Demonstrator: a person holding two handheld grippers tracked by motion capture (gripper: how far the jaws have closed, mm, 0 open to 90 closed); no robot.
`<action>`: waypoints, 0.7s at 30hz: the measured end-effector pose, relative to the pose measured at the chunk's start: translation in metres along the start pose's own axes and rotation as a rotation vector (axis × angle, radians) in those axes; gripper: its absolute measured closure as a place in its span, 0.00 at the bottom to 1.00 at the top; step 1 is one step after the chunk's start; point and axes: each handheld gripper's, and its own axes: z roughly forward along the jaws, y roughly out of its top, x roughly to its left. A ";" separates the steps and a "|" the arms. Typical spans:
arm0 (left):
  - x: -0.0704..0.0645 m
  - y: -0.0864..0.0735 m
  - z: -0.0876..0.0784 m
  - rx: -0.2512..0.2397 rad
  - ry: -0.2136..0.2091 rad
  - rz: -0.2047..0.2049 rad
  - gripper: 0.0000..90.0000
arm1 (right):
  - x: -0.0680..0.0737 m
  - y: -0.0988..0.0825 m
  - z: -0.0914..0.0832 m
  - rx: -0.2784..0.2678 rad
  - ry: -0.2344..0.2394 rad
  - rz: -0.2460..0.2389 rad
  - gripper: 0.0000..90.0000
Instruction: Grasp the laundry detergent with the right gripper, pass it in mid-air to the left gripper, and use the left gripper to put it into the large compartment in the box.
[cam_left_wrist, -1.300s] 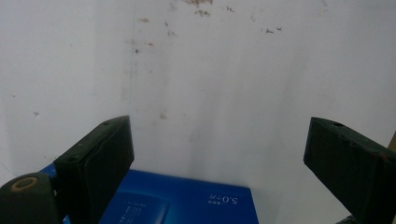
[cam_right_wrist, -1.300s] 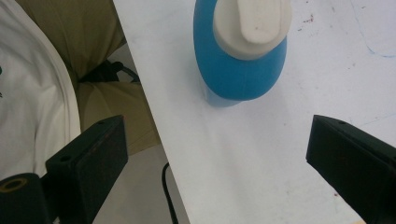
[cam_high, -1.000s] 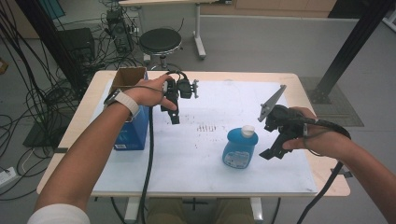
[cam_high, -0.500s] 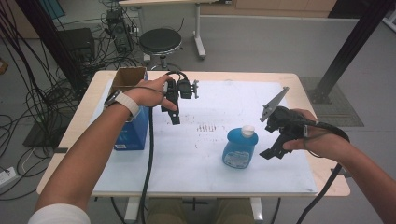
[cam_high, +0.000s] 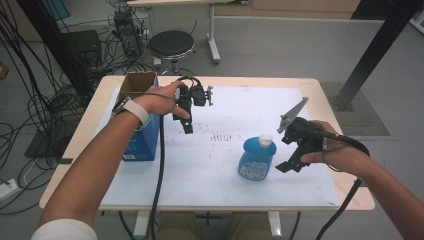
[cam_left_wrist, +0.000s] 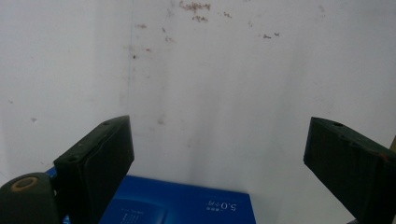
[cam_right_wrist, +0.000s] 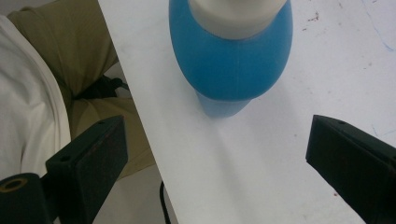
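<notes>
Blue bottle (cam_high: 256, 159) white-capped, upright, cardboard-topped blue box (cam_high: 140, 131) open

Even, soft overhead room light; the white table sheet (cam_high: 210, 165) is bright without glare. Faint shadow pools at six o'clock of the blue bottle (cam_right_wrist: 231, 56), whose close-up is soft-focused. Both gripper views look slightly hazy, jaws blurred at the edges

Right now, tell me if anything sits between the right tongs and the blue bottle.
Nothing visible does. The right tongs stand open just right of the blue bottle, with bare white table cover between them.
</notes>
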 end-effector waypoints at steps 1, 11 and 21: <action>0.000 0.000 0.000 0.001 0.000 0.000 0.10 | 0.000 -0.001 0.001 -0.002 0.001 0.003 0.06; -0.001 -0.003 0.007 0.009 -0.013 -0.002 0.10 | -0.003 -0.004 0.008 -0.033 0.005 0.012 0.07; -0.001 -0.005 0.007 0.001 -0.014 -0.004 0.10 | -0.004 -0.003 0.014 -0.063 0.007 0.001 0.07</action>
